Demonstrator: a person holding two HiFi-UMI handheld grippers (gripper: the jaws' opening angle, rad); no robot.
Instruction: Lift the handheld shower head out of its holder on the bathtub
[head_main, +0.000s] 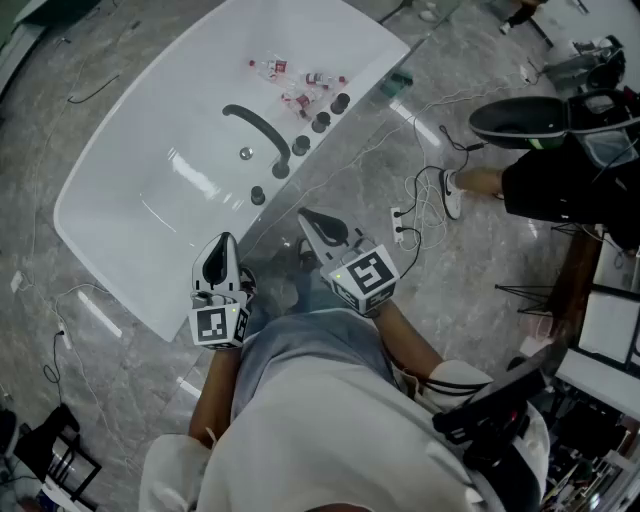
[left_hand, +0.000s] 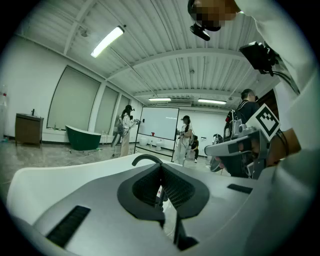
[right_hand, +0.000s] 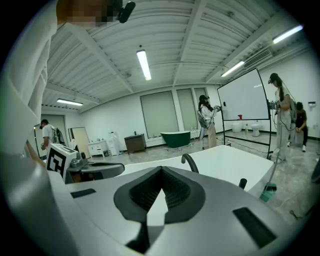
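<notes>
Your left gripper (head_main: 222, 245) and right gripper (head_main: 308, 218) both have their jaws closed on nothing. They hover side by side at the lower centre of the head view, by the near rim of the white bathtub (head_main: 140, 220). The shower head sits somewhere in the row of dark fittings (head_main: 300, 143) along that rim, beside the curved spout (head_main: 258, 130) above the grippers; which fitting it is cannot be told
</notes>
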